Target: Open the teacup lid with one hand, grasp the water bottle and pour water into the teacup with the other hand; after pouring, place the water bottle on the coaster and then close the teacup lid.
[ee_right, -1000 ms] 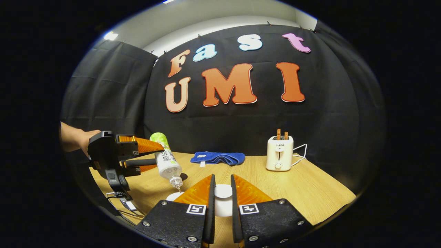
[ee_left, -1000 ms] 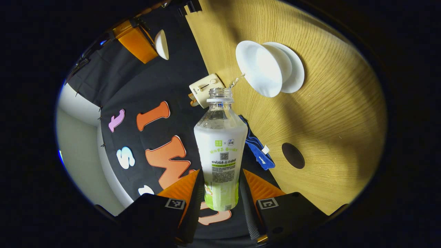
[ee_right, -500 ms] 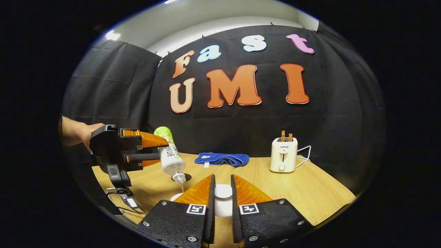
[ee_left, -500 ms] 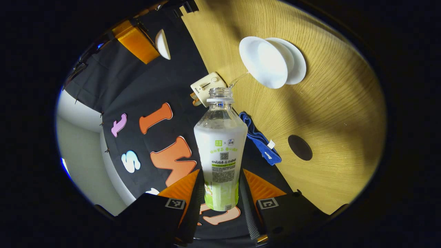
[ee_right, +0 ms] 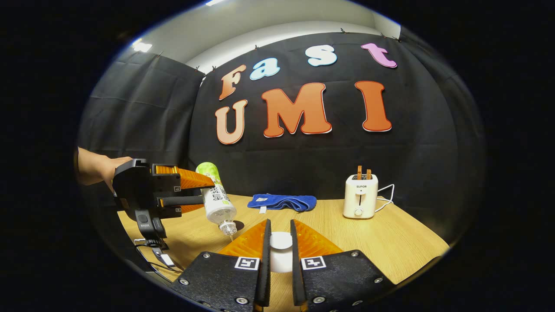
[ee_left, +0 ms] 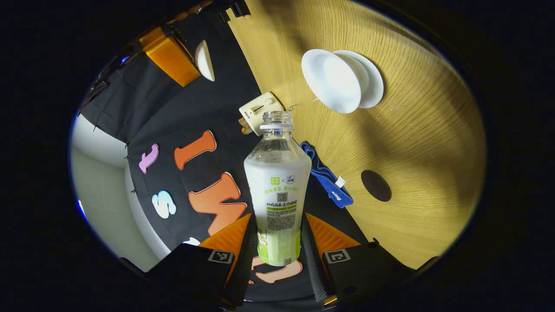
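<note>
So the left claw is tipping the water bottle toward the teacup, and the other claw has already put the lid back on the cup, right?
Not quite. The left claw is tipping the water bottle toward the teacup, but the right claw holds the lid off the cup; the left gripper view shows the cup open.

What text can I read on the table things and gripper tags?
"SUPOR": on the toaster front.
Bottle: label print and code square too small to read.
Tags on left gripper and right gripper: square patterns, no words.
</note>
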The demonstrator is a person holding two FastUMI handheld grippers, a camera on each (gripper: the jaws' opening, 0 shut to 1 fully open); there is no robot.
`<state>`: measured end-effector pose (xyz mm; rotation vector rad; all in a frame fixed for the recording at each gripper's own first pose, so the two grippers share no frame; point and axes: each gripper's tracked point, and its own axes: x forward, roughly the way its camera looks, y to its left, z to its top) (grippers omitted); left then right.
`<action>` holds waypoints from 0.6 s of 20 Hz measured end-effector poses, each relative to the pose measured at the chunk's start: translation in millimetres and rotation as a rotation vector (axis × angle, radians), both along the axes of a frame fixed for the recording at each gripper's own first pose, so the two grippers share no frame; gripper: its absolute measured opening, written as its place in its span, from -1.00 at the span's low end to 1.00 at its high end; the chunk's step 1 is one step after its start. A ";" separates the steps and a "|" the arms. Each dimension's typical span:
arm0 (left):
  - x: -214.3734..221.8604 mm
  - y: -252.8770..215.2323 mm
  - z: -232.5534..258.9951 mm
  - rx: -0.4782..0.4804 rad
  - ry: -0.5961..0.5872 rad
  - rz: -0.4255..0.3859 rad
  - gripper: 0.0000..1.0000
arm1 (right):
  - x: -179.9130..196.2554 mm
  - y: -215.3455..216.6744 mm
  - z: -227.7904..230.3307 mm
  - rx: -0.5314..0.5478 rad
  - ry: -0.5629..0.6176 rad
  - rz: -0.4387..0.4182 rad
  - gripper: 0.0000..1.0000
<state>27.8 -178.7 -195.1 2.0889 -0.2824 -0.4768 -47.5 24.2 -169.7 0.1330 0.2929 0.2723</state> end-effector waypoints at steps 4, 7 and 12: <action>-6.4 -2.0 -14.5 -0.002 0.020 -0.016 0.18 | -1.2 6.2 1.4 0.008 -0.001 0.006 -0.58; -10.5 -2.0 -26.2 -0.018 0.035 -0.018 0.18 | -1.2 10.1 1.8 0.014 0.001 0.011 -0.58; -14.8 -0.8 -38.9 -0.132 0.111 0.011 0.22 | -0.6 18.1 1.4 0.017 0.009 0.018 -0.58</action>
